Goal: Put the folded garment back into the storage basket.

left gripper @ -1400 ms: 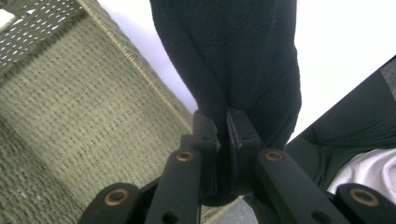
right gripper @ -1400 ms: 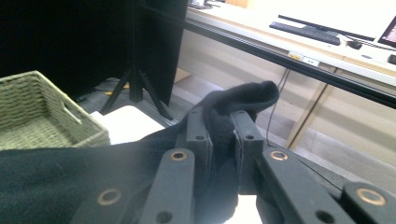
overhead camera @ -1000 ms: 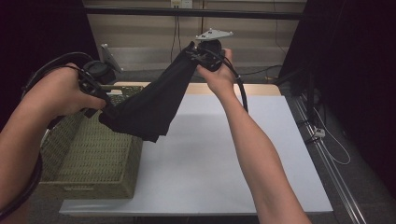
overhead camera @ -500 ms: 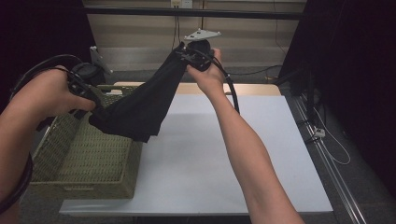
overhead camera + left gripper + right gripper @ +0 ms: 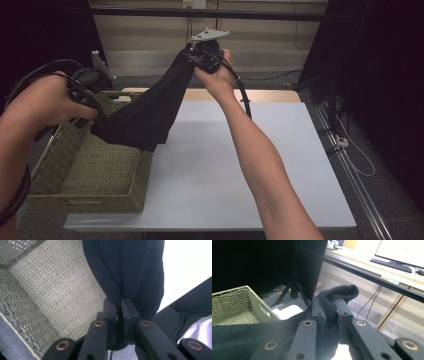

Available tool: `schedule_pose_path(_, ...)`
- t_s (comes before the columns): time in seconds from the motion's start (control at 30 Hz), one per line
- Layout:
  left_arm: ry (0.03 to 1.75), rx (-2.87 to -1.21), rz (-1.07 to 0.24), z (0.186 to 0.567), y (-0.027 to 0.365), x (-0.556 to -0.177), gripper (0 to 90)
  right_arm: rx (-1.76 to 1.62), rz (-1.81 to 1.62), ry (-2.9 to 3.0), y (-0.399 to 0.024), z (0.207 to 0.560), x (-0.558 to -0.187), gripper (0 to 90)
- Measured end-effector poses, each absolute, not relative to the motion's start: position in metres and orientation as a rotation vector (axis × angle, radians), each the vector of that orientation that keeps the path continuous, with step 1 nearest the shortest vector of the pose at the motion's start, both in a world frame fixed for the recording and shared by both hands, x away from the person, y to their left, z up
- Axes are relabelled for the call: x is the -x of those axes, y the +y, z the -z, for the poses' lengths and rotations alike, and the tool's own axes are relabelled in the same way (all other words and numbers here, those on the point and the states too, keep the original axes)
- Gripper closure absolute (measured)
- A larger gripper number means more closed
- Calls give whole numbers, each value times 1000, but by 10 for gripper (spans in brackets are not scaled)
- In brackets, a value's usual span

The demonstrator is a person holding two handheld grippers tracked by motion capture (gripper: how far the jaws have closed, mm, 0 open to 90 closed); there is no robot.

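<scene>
black cloth (image 5: 150,112) hangs stretched between the two grippers, sagging at the low end over the basket's near-right corner. one cloth, one basket, two grippers.

left gripper (image 5: 90,97) holds the low end: jaws clamped tight on a pinch of the fabric, seen close in the left gripper view (image 5: 119,307), rest of the cloth draped just beyond the jaw tips. left hand (image 5: 45,102) sits low with the forearm coming in from the bottom-left edge, cable looped around the wrist.

right gripper (image 5: 202,52) holds the high end: jaws closed on a bunched fold that pokes up past the tips in the right gripper view (image 5: 329,307). right hand (image 5: 217,75) is raised well above the table, arm stretched forward and up, grey plate on top of the gripper, cable trailing down beside the forearm.

woven green basket (image 5: 80,170) sits directly below the left gripper, at the table's left edge. white table (image 5: 250,165) lies under the right arm. beyond the right gripper: beige wall, dark rail, black curtains either side; a tripod (image 5: 294,290) and a desk with keyboard (image 5: 392,265) further off.
</scene>
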State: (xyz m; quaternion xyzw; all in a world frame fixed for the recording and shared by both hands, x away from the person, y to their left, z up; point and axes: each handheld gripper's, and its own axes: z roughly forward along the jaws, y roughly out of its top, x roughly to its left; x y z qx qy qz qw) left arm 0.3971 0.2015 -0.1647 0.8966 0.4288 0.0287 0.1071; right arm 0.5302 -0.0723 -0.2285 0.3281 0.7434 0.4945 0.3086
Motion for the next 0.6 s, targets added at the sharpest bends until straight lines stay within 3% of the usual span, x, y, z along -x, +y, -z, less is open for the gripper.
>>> schedule_pose_path(0.6,1321,-2655,-119,159,228,-381,840,-803,-1337,2013,-36,230,-534,807)
